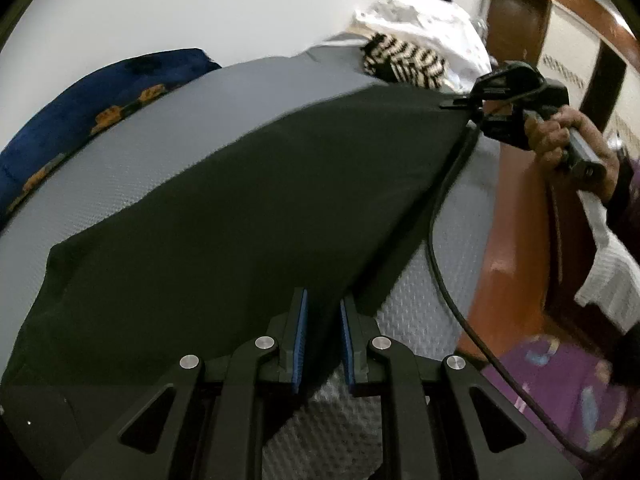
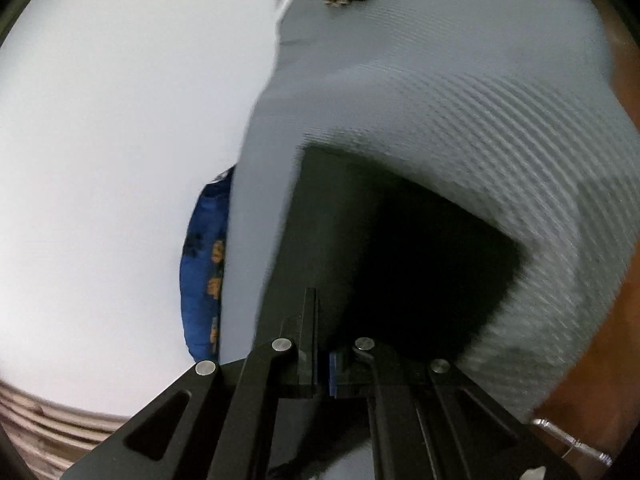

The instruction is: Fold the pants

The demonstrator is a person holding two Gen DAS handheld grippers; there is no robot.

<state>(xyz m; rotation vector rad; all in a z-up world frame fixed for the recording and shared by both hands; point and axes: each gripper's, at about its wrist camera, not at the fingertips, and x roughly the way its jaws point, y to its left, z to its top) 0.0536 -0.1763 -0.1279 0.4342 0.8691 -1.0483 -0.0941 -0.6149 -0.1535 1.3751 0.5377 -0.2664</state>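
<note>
Matt black cloth pants [image 1: 248, 208] on a grey textured mat [image 1: 132, 160], glossy brown wood frame [image 1: 516, 216] beside

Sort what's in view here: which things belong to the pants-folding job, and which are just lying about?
Part of the job:
- black pants, spread on the grey mat
- left gripper, shut on the pants
- right gripper, shut on the pants' far corner

Lying about:
- blue patterned cloth
- black-and-white striped garment
- white garment
- purple printed fabric
</note>
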